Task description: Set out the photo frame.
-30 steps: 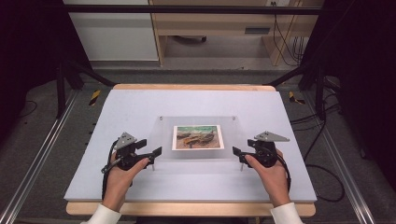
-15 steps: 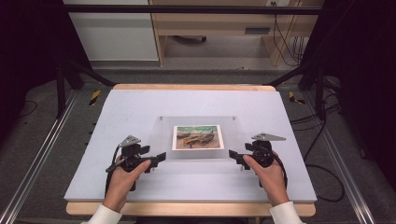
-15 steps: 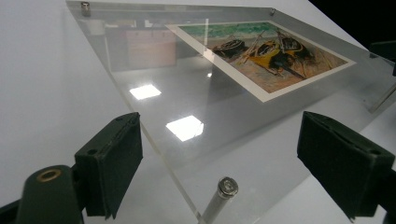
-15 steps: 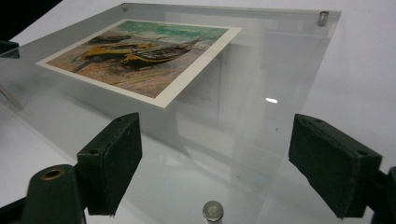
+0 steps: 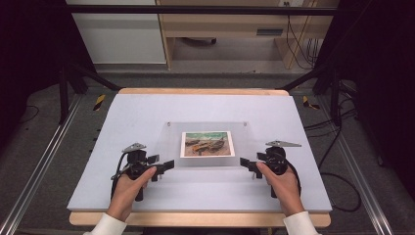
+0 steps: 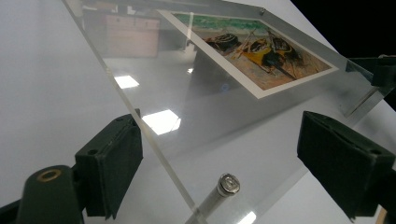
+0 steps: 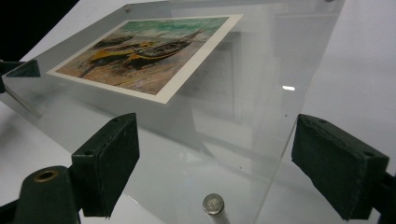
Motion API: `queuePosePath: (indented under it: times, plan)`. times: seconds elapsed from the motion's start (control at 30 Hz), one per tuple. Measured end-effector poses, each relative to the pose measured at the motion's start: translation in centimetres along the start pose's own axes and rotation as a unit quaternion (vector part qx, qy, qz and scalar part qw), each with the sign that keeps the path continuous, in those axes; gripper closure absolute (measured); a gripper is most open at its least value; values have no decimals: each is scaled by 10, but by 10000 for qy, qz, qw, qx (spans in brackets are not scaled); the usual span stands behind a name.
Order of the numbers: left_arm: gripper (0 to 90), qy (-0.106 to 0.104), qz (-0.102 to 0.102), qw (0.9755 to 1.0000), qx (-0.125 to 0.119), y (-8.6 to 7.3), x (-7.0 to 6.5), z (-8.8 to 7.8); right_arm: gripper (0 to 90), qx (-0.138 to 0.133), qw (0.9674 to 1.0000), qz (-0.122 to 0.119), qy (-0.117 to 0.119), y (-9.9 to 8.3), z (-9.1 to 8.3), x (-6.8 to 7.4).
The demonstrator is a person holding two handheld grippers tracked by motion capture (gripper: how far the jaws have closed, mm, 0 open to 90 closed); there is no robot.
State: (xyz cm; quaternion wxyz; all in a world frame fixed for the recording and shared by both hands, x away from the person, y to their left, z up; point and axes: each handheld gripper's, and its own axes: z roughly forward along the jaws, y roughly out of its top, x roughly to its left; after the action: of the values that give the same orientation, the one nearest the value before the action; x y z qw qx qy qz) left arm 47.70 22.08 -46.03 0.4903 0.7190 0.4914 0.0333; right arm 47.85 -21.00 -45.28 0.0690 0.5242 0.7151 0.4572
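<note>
High view: a clear frame (image 5: 208, 145) holding a boat print (image 5: 205, 144) is seen at the desk (image 5: 147, 112) centre. The left gripper (image 5: 166, 165) is held at its 8 o'clock corner and the right gripper (image 5: 246, 163) at 4 o'clock. Both sets of fingers are spread wide around a corner, nothing gripped.

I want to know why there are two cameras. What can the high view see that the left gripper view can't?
The high view alone takes in both hands, the left gripper and right gripper, the whole white table and the floor behind. The left gripper view alone gives a close look at a silver corner post and ceiling lights mirrored in the clear frame. Both share the frame and its boat picture.
</note>
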Motion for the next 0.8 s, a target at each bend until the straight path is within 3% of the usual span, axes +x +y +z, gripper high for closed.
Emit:
queuePosePath:
  times: [0.8]
  plan:
    - [135,-111,48,9999,7,1,4,1,156,99,9992,244,310,-2,0,-4]
